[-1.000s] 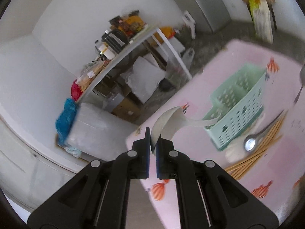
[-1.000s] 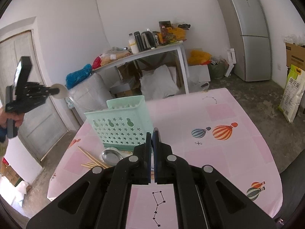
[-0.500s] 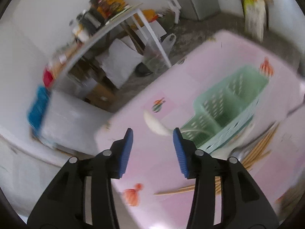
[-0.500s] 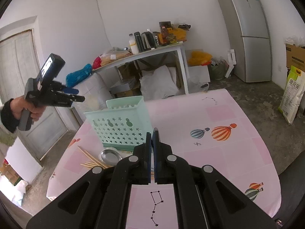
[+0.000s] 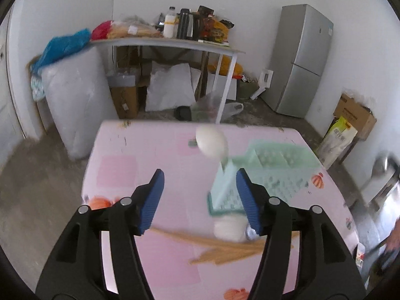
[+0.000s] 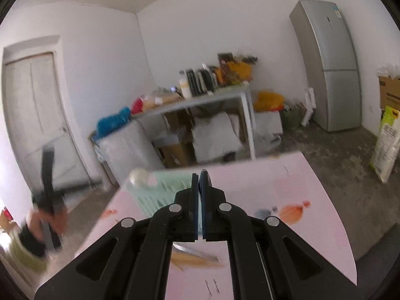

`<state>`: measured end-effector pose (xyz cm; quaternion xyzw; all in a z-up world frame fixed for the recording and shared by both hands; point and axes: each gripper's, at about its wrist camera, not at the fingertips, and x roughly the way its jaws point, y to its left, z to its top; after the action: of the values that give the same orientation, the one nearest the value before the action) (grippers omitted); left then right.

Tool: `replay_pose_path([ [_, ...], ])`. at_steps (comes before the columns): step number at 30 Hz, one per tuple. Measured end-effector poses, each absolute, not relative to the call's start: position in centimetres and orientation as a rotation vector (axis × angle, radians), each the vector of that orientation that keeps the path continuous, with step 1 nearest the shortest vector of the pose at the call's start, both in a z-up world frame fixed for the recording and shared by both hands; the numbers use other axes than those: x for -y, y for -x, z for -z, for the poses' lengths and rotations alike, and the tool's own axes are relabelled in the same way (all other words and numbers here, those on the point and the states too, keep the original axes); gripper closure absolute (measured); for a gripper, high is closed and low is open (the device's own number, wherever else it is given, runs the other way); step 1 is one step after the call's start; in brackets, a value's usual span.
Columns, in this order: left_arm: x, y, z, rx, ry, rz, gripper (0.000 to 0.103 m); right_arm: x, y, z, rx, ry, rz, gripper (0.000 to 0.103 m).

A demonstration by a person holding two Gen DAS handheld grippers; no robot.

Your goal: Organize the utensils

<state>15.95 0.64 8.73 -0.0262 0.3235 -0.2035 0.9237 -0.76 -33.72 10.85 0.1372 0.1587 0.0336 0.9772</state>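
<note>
The left gripper (image 5: 200, 195) is hovering above the pink desk (image 5: 150, 165) with its blue pads spread wide; its jaws have just been opening and nothing is sitting between them. Beyond them, the white ladle (image 5: 212, 142) is standing handle-down in the near end of the mint-green basket (image 5: 270, 167), its bowl sticking up above the rim. In the right wrist view the same ladle (image 6: 139, 177) is showing at the basket's (image 6: 160, 190) left end. Just in front of the basket a bundle of wooden chopsticks (image 5: 225, 247) is lying flat on the desk, with a white spoon (image 5: 230, 227) and what is probably a metal spoon (image 5: 251, 232) resting against it, though blur is making that one hard to read. The right gripper (image 6: 199, 200) is hanging to the right of the basket, its pads pressed together and holding nothing. To the left of the basket, a hand (image 6: 47, 220) is gripping the other tool's handle.
</note>
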Motion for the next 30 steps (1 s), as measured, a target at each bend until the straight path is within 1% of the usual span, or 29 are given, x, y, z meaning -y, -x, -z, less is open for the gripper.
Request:
replay_pose_path([
  [4, -0.8, -13.9, -5.1, -0.73, 0.14, 0.45, 0.041, 33.7, -0.5, -14.1, -0.227, -0.306, -0.149, 0.101],
  [8, 0.2, -12.1, -2.7, -0.756, 0.118, 0.435, 0.037, 33.7, -2.8, -16.5, -0.152, -0.352, -0.245, 0.101],
  [14, 1.4, -10.9, -0.8, -0.796, 0.092, 0.443, 0.031, 32.9, -7.6, -16.9, -0.133, -0.425, -0.35, 0.101],
  [20, 1.2, -10.4, 0.4, -0.821, 0.128, 0.436, 0.028, 32.3, -12.3, -14.1, -0.178, -0.508, -0.396, 0.101],
  [24, 1.4, -10.2, 1.1, -0.819, 0.101, 0.429, 0.024, 32.4, -14.4, -10.1, -0.241, -0.583, -0.408, 0.101],
  [26, 1.3, -10.3, 1.3, -0.823, 0.104, 0.444, 0.019, 33.1, -14.8, -7.9, -0.275, -0.629, -0.401, 0.101],
  [30, 0.9, -10.6, 1.7, -0.84, 0.141, 0.477, 0.018, 34.9, -14.0, -4.0, -0.351, -0.682, -0.328, 0.1],
])
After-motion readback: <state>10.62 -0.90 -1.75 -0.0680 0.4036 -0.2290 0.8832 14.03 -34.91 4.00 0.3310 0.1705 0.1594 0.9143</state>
